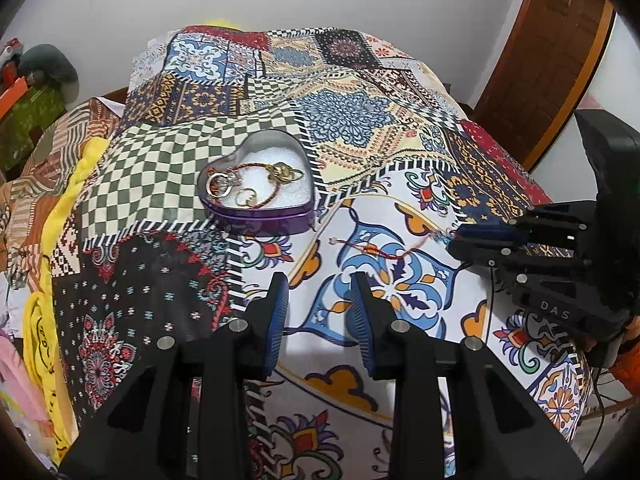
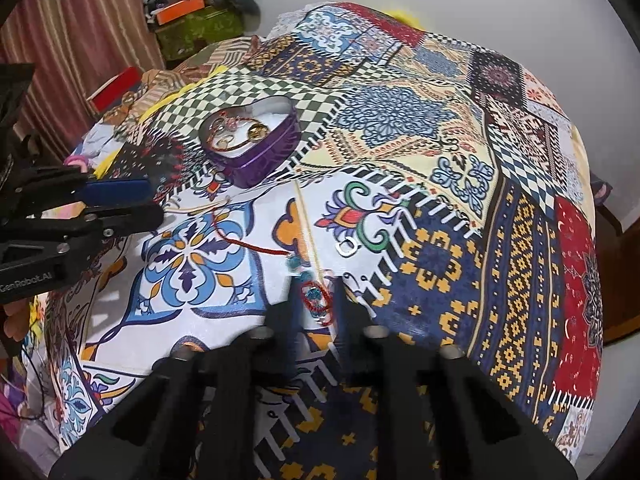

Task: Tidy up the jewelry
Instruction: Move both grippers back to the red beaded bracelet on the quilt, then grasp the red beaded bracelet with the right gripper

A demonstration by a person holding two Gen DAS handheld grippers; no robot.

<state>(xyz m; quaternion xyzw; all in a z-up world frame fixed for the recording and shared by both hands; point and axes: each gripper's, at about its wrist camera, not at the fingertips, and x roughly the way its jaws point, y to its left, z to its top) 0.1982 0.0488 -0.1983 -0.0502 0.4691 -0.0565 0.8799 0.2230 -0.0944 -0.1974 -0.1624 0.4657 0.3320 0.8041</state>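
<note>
A purple heart-shaped tin [image 1: 259, 184] sits on the patterned bedspread [image 1: 360, 120] and holds gold rings and a chain; it also shows in the right wrist view [image 2: 252, 140]. A red thread bracelet [image 1: 372, 249] with turquoise beads lies stretched on the cloth. My right gripper [image 2: 316, 300] has its fingers on either side of the bracelet's beaded end [image 2: 316, 298], nearly closed; in the left wrist view it [image 1: 456, 238] looks shut there. My left gripper [image 1: 318, 292] is open and empty, just in front of the bracelet. A small silver ring [image 2: 347, 247] lies on the cloth.
Clothes and boxes [image 2: 192, 12] are piled at the bed's far left by a striped curtain [image 2: 60, 48]. Yellow fabric [image 1: 60, 240] hangs along the left bed edge. A wooden door frame [image 1: 552, 52] stands at the right.
</note>
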